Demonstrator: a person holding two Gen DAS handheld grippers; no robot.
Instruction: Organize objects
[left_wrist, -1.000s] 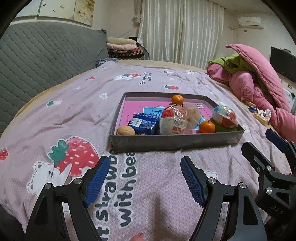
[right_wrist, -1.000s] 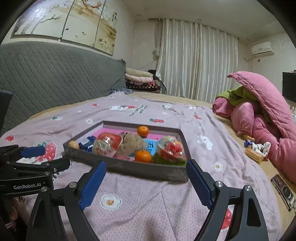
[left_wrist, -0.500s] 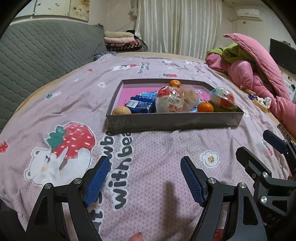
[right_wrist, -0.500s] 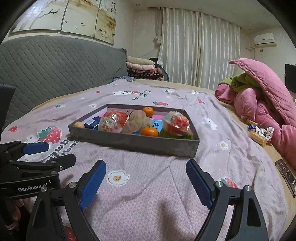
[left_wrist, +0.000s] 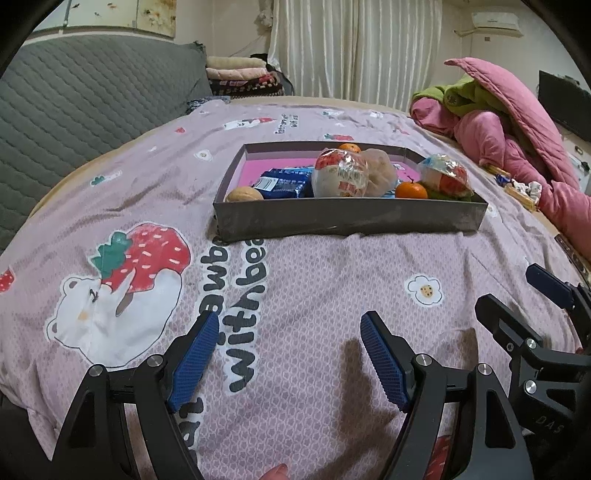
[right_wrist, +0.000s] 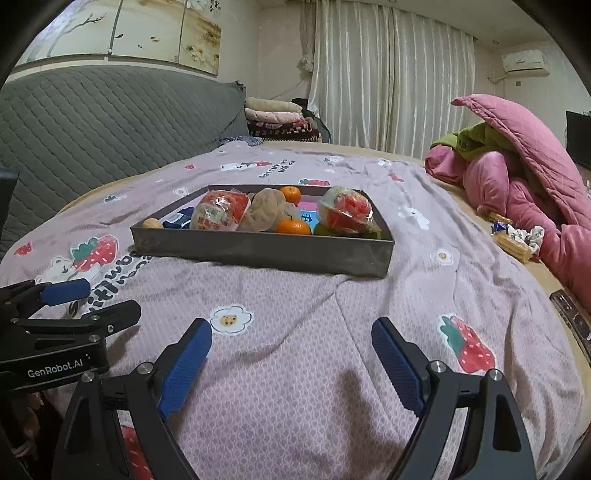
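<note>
Both grippers, left (left_wrist: 288, 354) and right (right_wrist: 291, 360), spread and empty, have dropped lower toward the bedspread (left_wrist: 314, 280) over the last second, snacks and oranges (right_wrist: 293, 226) all sitting in the tray (right_wrist: 258, 251).

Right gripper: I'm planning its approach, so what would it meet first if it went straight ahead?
Probably the near wall of the grey rectangular tray; the open right gripper shows only pink printed bedspread before it, though depth is uncertain.

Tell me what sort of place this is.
Most likely a home bedroom: a lilac strawberry-print quilted bedspread, a grey padded headboard, a heap of pink bedding, and white pleated curtains.
</note>
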